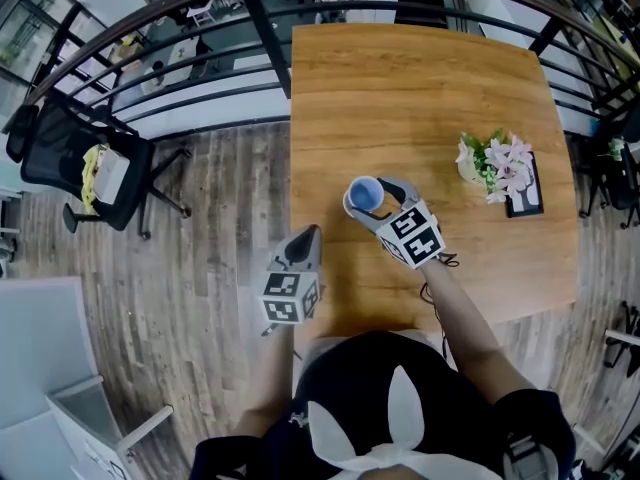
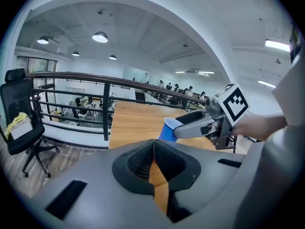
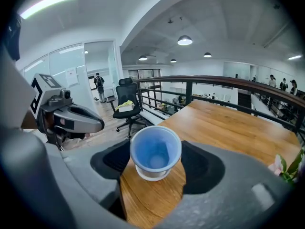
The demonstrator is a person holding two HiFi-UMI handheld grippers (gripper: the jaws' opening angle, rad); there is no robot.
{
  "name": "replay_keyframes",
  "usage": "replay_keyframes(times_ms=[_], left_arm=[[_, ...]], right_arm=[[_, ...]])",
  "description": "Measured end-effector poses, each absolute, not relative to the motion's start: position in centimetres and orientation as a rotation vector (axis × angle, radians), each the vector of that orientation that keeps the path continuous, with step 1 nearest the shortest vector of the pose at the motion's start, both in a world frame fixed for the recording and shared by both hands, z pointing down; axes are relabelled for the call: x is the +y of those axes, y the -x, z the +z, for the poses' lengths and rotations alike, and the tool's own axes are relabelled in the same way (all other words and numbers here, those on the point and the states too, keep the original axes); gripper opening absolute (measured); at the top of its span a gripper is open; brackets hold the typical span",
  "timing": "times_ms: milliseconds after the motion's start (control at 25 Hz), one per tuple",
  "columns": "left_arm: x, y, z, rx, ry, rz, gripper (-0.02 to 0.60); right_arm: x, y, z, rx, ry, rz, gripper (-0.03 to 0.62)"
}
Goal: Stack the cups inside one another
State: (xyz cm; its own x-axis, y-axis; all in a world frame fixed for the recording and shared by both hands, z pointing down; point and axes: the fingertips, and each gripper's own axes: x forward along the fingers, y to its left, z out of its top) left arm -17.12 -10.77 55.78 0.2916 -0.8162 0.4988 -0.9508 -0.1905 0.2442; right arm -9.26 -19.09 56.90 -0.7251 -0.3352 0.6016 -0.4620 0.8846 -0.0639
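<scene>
One blue cup (image 3: 156, 149), white cup (image 3: 151, 176) beneath, clasped in right hand-held gripper (image 3: 155, 162), left hand-held gripper (image 2: 154, 149) closed

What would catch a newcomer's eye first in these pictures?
The blue cup, sitting in a white cup near the middle of the wooden table, clasped between the right gripper's jaws. Next, the pink-and-white flowers toward the table's right edge, and the left gripper, shut and empty, by the table's left edge.

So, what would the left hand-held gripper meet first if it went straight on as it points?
Probably the wooden table top; the blue cup seems slightly right of that line, but depth is unclear.
</scene>
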Motion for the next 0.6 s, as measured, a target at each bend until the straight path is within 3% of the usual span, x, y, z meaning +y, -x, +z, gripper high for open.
replay_keyframes(times_ms=[600], left_arm=[[-11.2, 16.9, 55.8, -1.561, -2.064, 0.353, 0.020]], right_arm=[[-18.8, 9.5, 58.4, -2.435, -0.540, 0.297, 0.348]])
